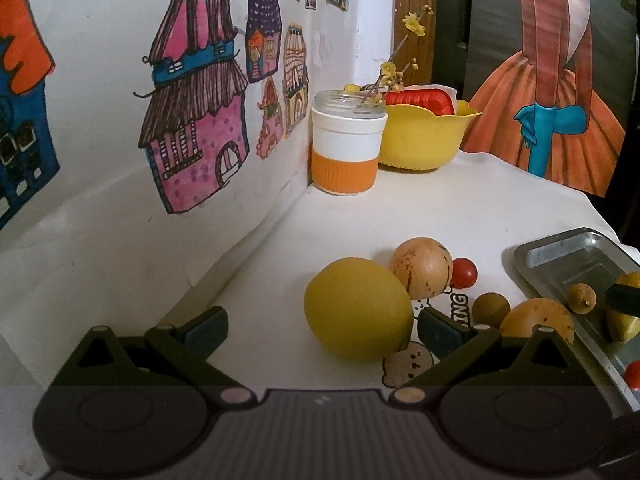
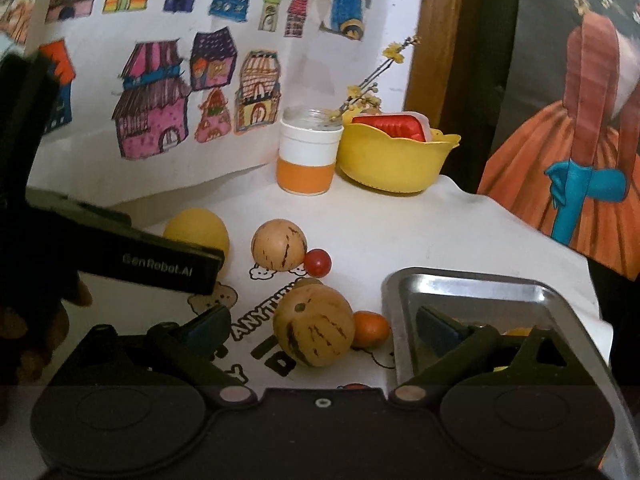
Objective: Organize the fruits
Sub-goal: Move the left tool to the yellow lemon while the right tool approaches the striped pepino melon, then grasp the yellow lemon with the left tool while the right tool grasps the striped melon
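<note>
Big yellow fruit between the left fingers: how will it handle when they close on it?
The yellow fruit looks round and smooth, so it will probably roll if nudged on the flat tablecloth. The matte skin may still slip out of a pinch that is off-centre. It nearly fills the open left gripper, leaving little margin for misalignment.

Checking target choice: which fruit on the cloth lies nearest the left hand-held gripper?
The large plain yellow fruit, lying between the open fingers of the left hand-held gripper. The streaked tan fruit and small red one lie farther off.

Right gripper [image 2: 322, 330] jaws spread, above striped fruit [image 2: 314, 326].
</note>
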